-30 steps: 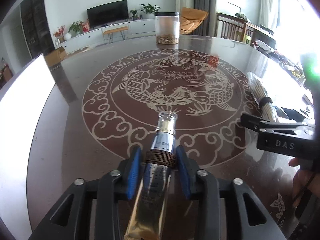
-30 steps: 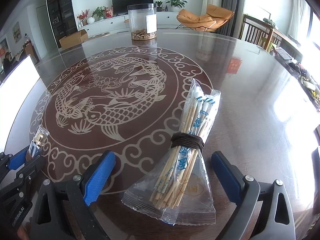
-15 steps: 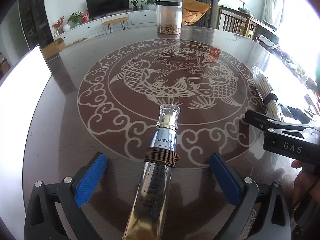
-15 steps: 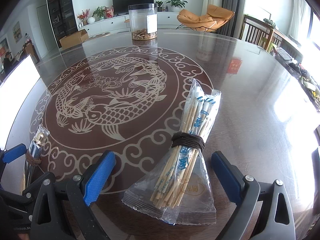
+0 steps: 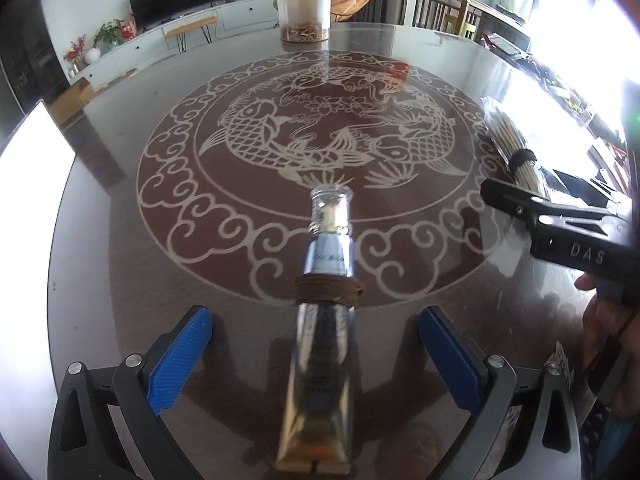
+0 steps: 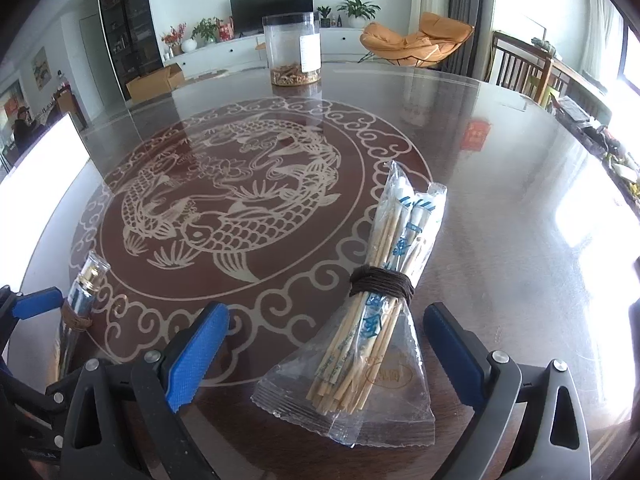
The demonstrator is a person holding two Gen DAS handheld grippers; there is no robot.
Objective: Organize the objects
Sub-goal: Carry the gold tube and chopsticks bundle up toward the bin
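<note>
A silver-and-gold tube (image 5: 325, 320) with a clear cap and a brown cord wound round its middle lies on the round table (image 5: 100, 264). My left gripper (image 5: 316, 344) is open, its blue pads standing well clear on either side of the tube. The tube (image 6: 82, 292) also shows at the lower left of the right wrist view. A bundle of wooden chopsticks (image 6: 384, 292) in clear wrappers, tied with dark cord, lies between the wide-apart pads of my right gripper (image 6: 326, 340), which is open and touches nothing. In the left wrist view the bundle (image 5: 516, 148) lies at the right.
A clear jar (image 6: 292, 52) with a black lid and brown pieces at its bottom stands at the table's far side. A bright white panel (image 5: 28, 184) lies along the left edge. Clutter (image 6: 612, 148) sits by the far right rim. A hand (image 5: 600, 320) holds the right gripper's handle.
My left gripper was shut on the tube at the cord; its jaws have spread wide and let go. The tube now lies on the table. The right gripper and chopsticks have not moved.
</note>
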